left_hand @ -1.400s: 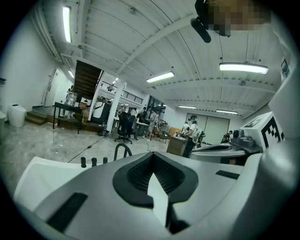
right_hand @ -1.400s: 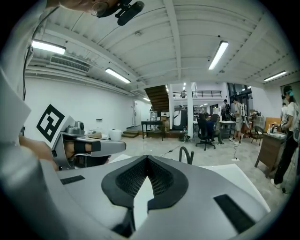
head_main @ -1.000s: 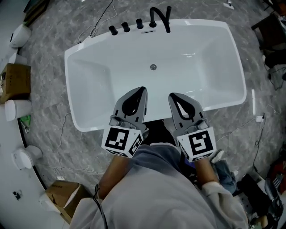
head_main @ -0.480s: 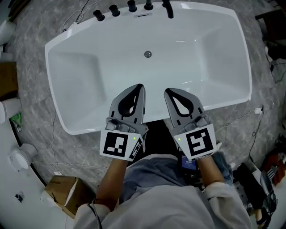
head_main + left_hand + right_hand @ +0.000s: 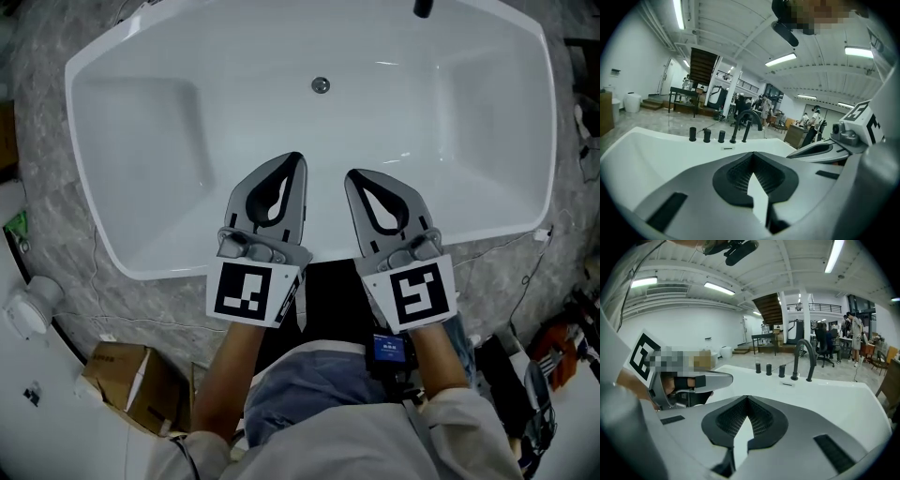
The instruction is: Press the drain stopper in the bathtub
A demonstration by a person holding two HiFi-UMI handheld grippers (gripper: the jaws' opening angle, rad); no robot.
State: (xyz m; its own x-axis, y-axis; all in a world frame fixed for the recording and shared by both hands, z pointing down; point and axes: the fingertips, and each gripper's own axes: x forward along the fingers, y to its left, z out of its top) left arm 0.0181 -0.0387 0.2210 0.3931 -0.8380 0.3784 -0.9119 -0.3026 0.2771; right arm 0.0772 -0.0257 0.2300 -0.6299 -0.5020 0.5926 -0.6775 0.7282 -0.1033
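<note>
The white bathtub [image 5: 497,220] fills the upper head view. Its small round metal drain stopper [image 5: 321,85] sits on the tub floor, near the far wall. My left gripper [image 5: 298,159] and right gripper [image 5: 350,175] hang side by side over the tub's near rim, both shut and holding nothing, tips pointing toward the stopper and well short of it. In the left gripper view the left gripper [image 5: 752,155] aims across the tub at the black faucet [image 5: 747,123]. The right gripper [image 5: 746,398] faces the same faucet [image 5: 805,357]. Neither gripper view shows the stopper.
Black tap knobs [image 5: 707,135] line the tub's far rim. A cardboard box [image 5: 117,370] and a white object [image 5: 28,309] lie on the grey floor at left, with a cable [image 5: 103,281] trailing there. Clutter sits at the right edge [image 5: 562,347]. People stand in the distant room [image 5: 853,336].
The head view has closed in on the tub, so the faucets slid out at the top. Both grippers reach farther over the near rim, still shut and side by side.
</note>
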